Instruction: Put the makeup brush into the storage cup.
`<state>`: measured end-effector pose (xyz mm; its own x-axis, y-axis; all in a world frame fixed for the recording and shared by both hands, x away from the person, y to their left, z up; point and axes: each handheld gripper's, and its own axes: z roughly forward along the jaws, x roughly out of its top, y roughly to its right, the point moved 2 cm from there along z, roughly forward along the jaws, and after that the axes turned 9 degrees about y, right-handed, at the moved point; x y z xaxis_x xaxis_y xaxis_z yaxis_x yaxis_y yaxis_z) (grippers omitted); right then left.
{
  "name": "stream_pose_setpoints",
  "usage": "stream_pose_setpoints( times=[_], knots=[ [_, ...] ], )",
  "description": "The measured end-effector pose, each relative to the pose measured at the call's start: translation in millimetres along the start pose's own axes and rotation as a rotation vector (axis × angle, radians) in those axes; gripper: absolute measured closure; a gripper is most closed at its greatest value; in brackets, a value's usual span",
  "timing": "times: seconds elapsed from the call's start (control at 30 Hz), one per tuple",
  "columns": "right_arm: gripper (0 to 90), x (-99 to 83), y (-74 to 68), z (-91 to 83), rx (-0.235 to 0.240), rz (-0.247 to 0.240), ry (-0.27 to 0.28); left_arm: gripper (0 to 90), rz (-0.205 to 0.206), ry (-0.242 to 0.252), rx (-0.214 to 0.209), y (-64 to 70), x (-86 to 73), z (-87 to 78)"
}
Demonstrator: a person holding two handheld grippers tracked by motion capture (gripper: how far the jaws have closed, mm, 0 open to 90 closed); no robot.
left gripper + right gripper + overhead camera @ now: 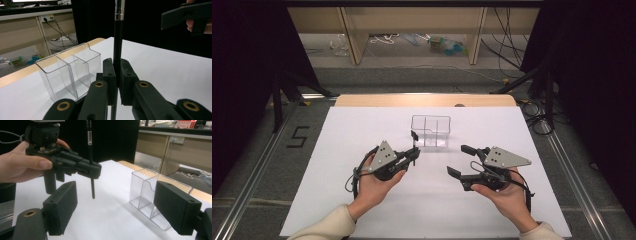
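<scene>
The left gripper (414,148) is held in the person's left hand (374,182) above the white table cover (362,130), its jaws pointing forward and to the right toward the clear plastic organizer (431,131). Its jaws are clamped on a slim black pen (117,45), which stands upright between the pads. In the right gripper view, the pen's lower end hangs clear of the table surface, below the jaws. A silver band (119,16) rings the pen's upper part.

The right gripper (462,161) is held in the person's right hand (507,195), well apart from the left one, with its jaws pointing left. The jaws stand wide apart and hold nothing.

The organizer stands upright on the table cover, just beyond the left gripper's jaws and beside the pen. It is transparent, open at the top and divided by internal walls into compartments. In the left gripper view it lies to the left of the pen, apart from it. Light-coloured sleeves (329,225) cover both forearms.
</scene>
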<state>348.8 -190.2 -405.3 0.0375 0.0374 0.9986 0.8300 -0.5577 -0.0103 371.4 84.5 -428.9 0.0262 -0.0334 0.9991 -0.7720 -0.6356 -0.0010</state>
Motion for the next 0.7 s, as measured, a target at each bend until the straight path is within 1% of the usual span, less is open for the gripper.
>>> stream_pose_setpoints(
  times=[0.03,0.07,0.13,0.17,0.2,0.27,0.3,0.33,0.37,0.4,0.43,0.47,0.5,0.53,0.57,0.6,0.63,0.67,0.7],
  knots=[
    [20.2,-0.7,0.3,-2.0,-0.002,-0.002,-0.009,85.0,0.000,-0.001,0.000,-0.2,0.1,0.0],
    [20.2,-2.6,0.4,-3.0,-0.005,0.001,0.008,85.0,0.002,-0.003,0.000,-0.7,0.2,0.0],
    [20.2,-2.9,0.7,-5.0,-0.012,-0.001,-0.003,85.0,0.001,-0.003,0.000,-0.9,0.3,0.0],
    [20.2,-3.7,0.8,-5.3,-0.010,0.005,0.009,85.0,0.001,-0.002,0.001,-0.8,0.5,0.1],
    [20.1,-4.4,1.5,-9.1,-0.015,0.003,-0.004,85.0,0.000,-0.002,0.001,-0.7,0.7,0.2],
    [20.1,-5.0,1.4,-10.9,-0.014,0.011,-0.008,85.0,0.006,0.000,-0.003,-0.2,1.4,0.5],
    [20.1,-5.7,1.9,-12.0,-0.016,0.007,0.003,85.0,0.007,0.001,-0.004,0.1,1.5,0.7],
    [20.1,-6.7,2.5,-16.5,-0.029,0.008,-0.009,85.0,0.008,0.000,-0.004,0.4,1.4,0.8],
    [20.1,-7.4,3.1,-18.4,-0.028,0.003,-0.006,85.0,0.008,0.000,-0.004,0.4,1.4,0.8],
    [20.1,-8.0,2.5,-21.0,-0.032,0.013,-0.018,85.0,0.007,0.001,-0.004,0.5,1.3,0.8],
    [20.1,-8.9,2.7,-21.7,-0.040,0.012,-0.002,85.0,0.008,0.000,-0.003,0.5,1.4,0.7],
    [20.1,-8.9,2.7,-21.7,-0.040,0.012,-0.002,85.0,0.010,0.001,-0.003,0.3,1.6,0.5],
    [20.1,-10.5,1.8,-25.4,-0.038,0.025,-0.007,85.0,0.011,0.002,-0.002,0.2,2.0,0.3],
    [20.1,-11.2,2.1,-27.2,-0.046,0.018,-0.004,85.0,0.008,0.004,-0.001,0.1,2.2,0.3],
    [20.1,-12.1,1.3,-28.1,-0.042,0.029,0.004,85.0,0.007,0.006,0.002,-0.6,2.5,0.2],
    [20.1,-12.1,1.3,-28.1,-0.042,0.029,0.004,85.0,0.007,0.006,0.002,-0.6,2.5,0.2],
    [20.1,-12.6,0.5,-30.4,-0.047,0.034,-0.012,85.0,0.006,0.005,0.004,-1.0,2.4,0.3],
    [20.1,-13.0,0.7,-31.3,-0.041,0.033,0.000,85.0,0.006,0.004,0.004,-1.3,2.5,0.5],
    [20.1,-13.0,-0.5,-34.9,-0.052,0.049,-0.013,85.0,0.031,0.011,0.028,-3.9,3.5,0.6]
  ],
)
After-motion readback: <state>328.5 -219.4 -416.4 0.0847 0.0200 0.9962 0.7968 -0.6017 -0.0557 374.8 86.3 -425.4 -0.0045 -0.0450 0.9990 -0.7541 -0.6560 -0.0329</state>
